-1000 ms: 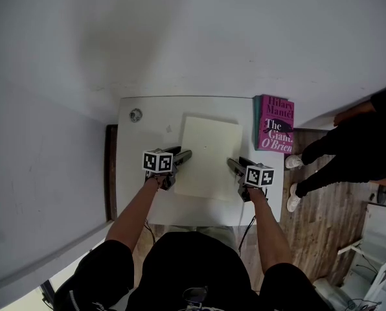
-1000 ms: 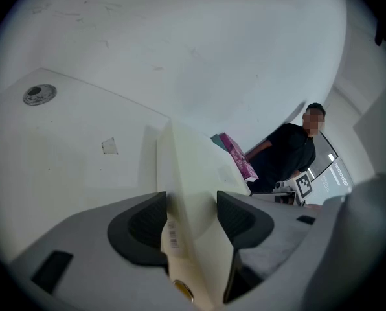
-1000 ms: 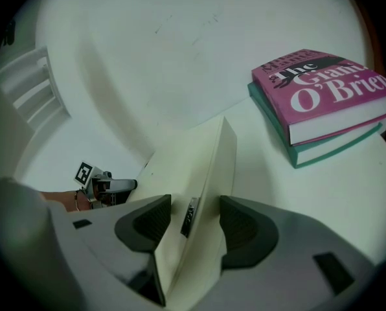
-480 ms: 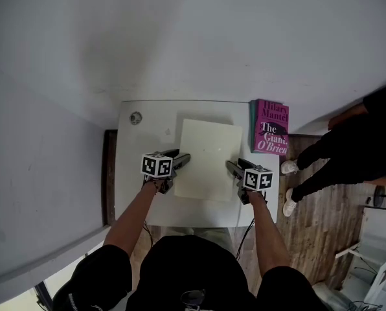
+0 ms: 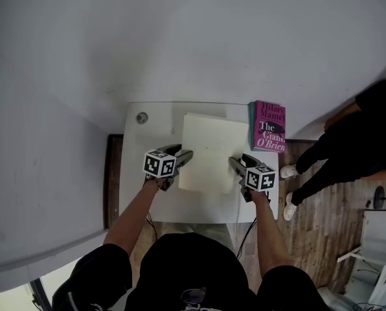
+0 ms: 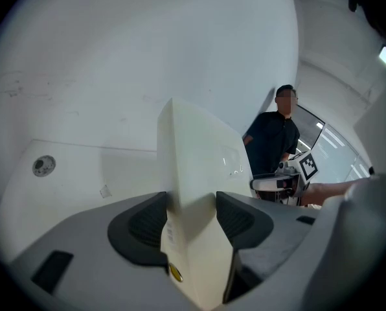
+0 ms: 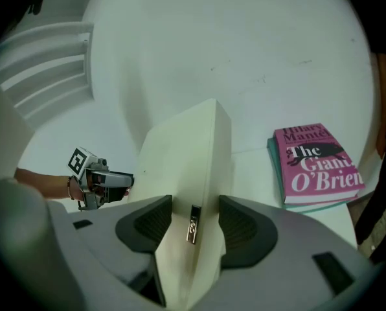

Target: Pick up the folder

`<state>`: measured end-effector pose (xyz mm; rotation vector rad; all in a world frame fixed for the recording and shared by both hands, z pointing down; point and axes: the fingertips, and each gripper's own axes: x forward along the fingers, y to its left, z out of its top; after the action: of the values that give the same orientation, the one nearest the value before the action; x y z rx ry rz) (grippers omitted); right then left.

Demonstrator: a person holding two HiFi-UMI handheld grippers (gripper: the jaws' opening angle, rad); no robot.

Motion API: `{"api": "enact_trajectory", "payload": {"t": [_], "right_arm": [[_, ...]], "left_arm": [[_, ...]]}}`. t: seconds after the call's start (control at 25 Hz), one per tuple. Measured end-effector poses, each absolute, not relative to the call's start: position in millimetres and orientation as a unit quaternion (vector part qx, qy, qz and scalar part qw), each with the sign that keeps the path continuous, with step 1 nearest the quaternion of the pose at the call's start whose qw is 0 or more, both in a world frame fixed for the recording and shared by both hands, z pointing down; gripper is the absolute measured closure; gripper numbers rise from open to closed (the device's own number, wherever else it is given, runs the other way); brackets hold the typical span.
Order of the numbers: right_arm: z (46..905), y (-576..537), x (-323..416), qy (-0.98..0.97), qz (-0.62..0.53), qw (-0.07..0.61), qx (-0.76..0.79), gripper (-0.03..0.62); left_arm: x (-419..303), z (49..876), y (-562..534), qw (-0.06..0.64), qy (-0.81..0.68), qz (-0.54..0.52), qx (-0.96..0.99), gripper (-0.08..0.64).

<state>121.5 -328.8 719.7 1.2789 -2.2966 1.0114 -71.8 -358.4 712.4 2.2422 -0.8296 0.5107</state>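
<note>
The folder (image 5: 209, 149), a plain cream one, is up between the two grippers over the middle of the white table (image 5: 136, 186), and it throws a soft shadow onto the tabletop along its left and far edges. The left gripper (image 5: 184, 156) has its jaws pinched onto the folder's left edge; its own view shows the dark pads pressed against both faces, with a small gold dot on the folder just below them. The right gripper (image 5: 234, 164) is clamped the same way on the right edge, pads tight on either side, with a little metal clip on the folder's edge between them. Whether the folder's far edge touches the table is hard to tell.

Out on the table's far right corner lies a pink book (image 5: 270, 126), well apart from the folder, with a teal edge showing beneath it. At the far left corner sits a small round object (image 5: 142, 117). Off to the right, on the wooden floor (image 5: 322, 225), stands a person (image 5: 348, 148) in dark clothes and white shoes.
</note>
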Motion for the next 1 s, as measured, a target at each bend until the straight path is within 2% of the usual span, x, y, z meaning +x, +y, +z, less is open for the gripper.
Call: {"api": "enact_trajectory", "payload": {"t": [0.48, 1.0], "right_arm": [[640.3, -311.7, 107.3, -0.833, 0.256, 0.137, 0.471, 0.356], [563.9, -288.7, 87.6, -0.856, 0.158, 0.116, 0.477, 0.359]], "left_arm": [[-86.8, 628.5, -336.9, 0.229, -0.35, 0.164, 0.893, 0.318], [-107.9, 555.5, -302.9, 0.142, -0.384, 0.117, 0.905, 0.318]]}}
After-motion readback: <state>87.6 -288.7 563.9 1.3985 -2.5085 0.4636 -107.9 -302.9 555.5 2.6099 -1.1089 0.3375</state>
